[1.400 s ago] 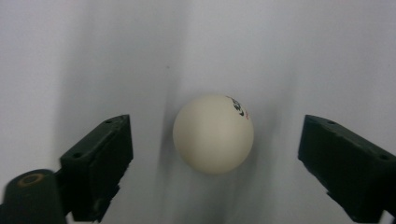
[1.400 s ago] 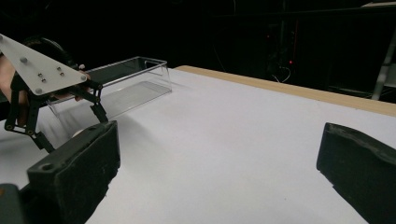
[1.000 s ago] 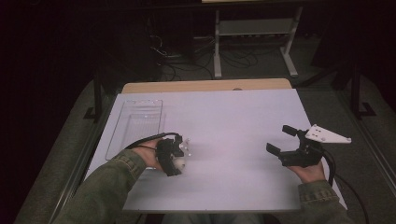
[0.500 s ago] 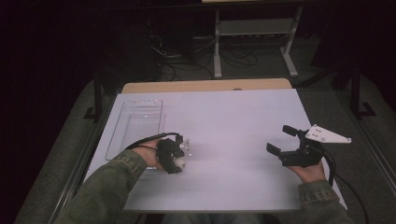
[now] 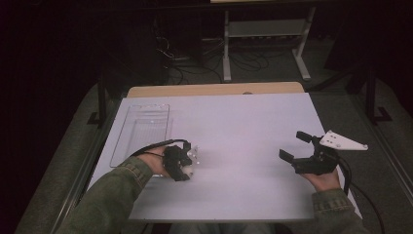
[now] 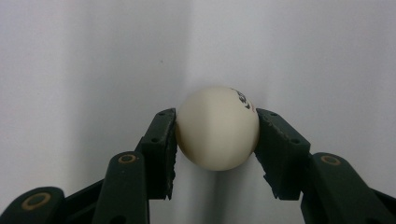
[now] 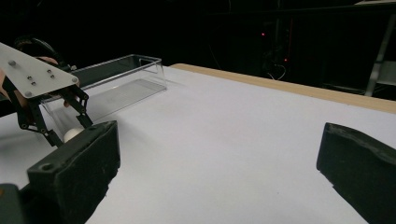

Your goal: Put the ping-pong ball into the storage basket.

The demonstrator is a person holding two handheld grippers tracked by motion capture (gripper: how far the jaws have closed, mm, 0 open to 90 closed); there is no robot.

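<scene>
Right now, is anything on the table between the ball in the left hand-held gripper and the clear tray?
Nothing visible. The left hand-held gripper is shut on the ball, just off the near end of the clear tray. Bare white table lies between them; the tray's low near wall is the one edge to lift over.

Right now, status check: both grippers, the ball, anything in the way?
Left gripper shut on ball, low over table. Right gripper open, holding nothing. Clear tray beside left gripper; nothing blocking.

Clear tray (image 5: 141, 131) beside left claw (image 5: 187, 163) on white table (image 5: 243, 126).
</scene>
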